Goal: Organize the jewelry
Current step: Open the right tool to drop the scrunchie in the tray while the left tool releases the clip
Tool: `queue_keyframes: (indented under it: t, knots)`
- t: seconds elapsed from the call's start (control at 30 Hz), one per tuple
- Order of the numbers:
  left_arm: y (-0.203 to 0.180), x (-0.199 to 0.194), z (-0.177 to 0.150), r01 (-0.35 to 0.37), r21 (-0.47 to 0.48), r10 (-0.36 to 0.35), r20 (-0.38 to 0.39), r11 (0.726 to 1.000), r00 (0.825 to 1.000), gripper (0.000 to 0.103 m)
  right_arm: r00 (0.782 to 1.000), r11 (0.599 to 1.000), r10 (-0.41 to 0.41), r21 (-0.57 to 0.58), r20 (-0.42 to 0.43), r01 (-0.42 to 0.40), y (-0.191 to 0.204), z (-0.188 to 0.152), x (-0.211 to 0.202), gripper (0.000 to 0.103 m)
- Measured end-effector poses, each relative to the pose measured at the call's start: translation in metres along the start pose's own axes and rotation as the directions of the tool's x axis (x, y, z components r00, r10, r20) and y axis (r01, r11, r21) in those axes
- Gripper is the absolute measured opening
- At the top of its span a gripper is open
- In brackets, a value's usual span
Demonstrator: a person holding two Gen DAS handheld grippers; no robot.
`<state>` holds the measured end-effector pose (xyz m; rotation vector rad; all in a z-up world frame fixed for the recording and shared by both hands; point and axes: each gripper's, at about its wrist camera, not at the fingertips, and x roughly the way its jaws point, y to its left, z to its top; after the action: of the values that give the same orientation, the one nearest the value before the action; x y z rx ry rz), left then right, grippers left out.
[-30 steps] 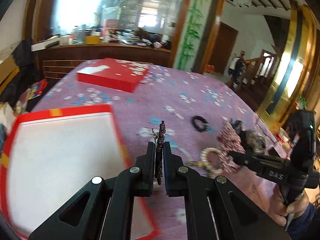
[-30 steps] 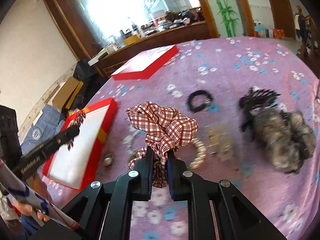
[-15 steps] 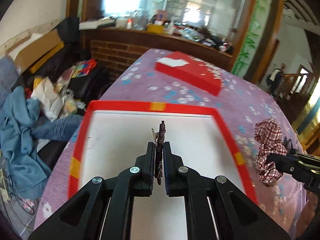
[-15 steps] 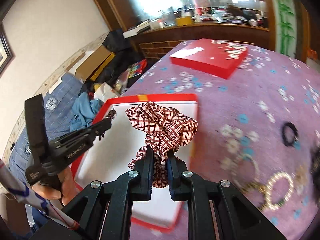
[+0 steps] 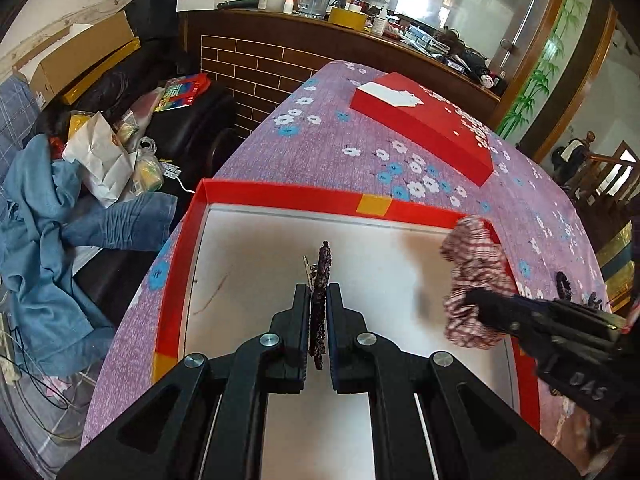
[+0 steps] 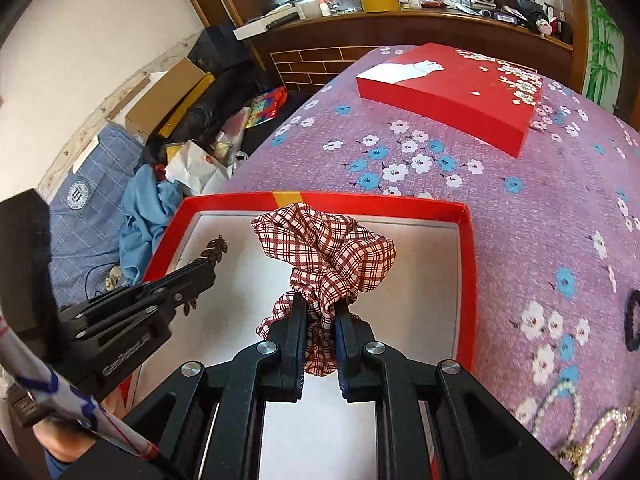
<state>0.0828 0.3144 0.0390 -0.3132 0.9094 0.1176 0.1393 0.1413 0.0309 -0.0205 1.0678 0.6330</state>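
An open red box (image 5: pixel 280 196) (image 6: pixel 360 200) with a white floor lies on the purple flowered cloth. Over its floor my left gripper (image 5: pixel 319 292) (image 6: pixel 202 268) is shut on a dark leaf-shaped hair clip (image 5: pixel 321 268) (image 6: pixel 215 251), held edge-on. To the right of it my right gripper (image 6: pixel 320 300) (image 5: pixel 470 300) is shut on a red-and-white checked scrunchie (image 6: pixel 328 248) (image 5: pixel 472 264), which hangs above the box near its right wall.
The red box lid (image 5: pixel 424 128) (image 6: pixel 452 88) lies farther back on the cloth. A pearl bracelet (image 6: pixel 576 420) and a black hair tie (image 6: pixel 632 324) lie right of the box. Left of the table sit blue cloth (image 5: pixel 40 240), bags and cardboard boxes. A wooden counter (image 5: pixel 360 40) stands behind.
Both grippers swung left from the loose items on the cloth to above the open red box, each still holding its piece. The scrunchie now hangs close beside the clip.
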Motion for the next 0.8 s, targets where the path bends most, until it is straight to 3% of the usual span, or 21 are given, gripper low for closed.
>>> queue_keyframes:
  t: [0.33, 0.4, 0.43, 0.53, 0.8]
  knots:
    - [0.002, 0.006, 0.006, 0.019, -0.016, -0.019, 0.002, 1.0, 1.0, 0.008, 0.999, 0.999, -0.038, -0.011, -0.005, 0.038, -0.001, 0.008, 0.018, 0.023]
    - [0.002, 0.005, 0.006, 0.027, -0.019, -0.027, 0.005, 0.999, 1.0, 0.008, 1.0, 1.0, -0.028, -0.011, -0.014, 0.028, -0.003, 0.007, 0.019, 0.031]
    - [0.003, 0.003, 0.006, 0.031, -0.021, -0.031, 0.006, 0.999, 1.0, 0.01, 1.0, 1.0, -0.023, -0.006, -0.018, 0.023, -0.003, 0.007, 0.019, 0.034]
    - [0.005, 0.0, 0.006, 0.036, -0.034, -0.035, 0.022, 0.999, 0.999, 0.032, 1.0, 1.0, -0.007, 0.003, -0.003, 0.007, -0.006, 0.006, 0.015, 0.036]
    - [0.0, -0.03, -0.004, 0.048, -0.042, -0.044, 0.09, 0.998, 0.995, 0.033, 0.997, 0.999, 0.042, 0.013, 0.067, -0.043, -0.01, -0.004, -0.023, 0.036]
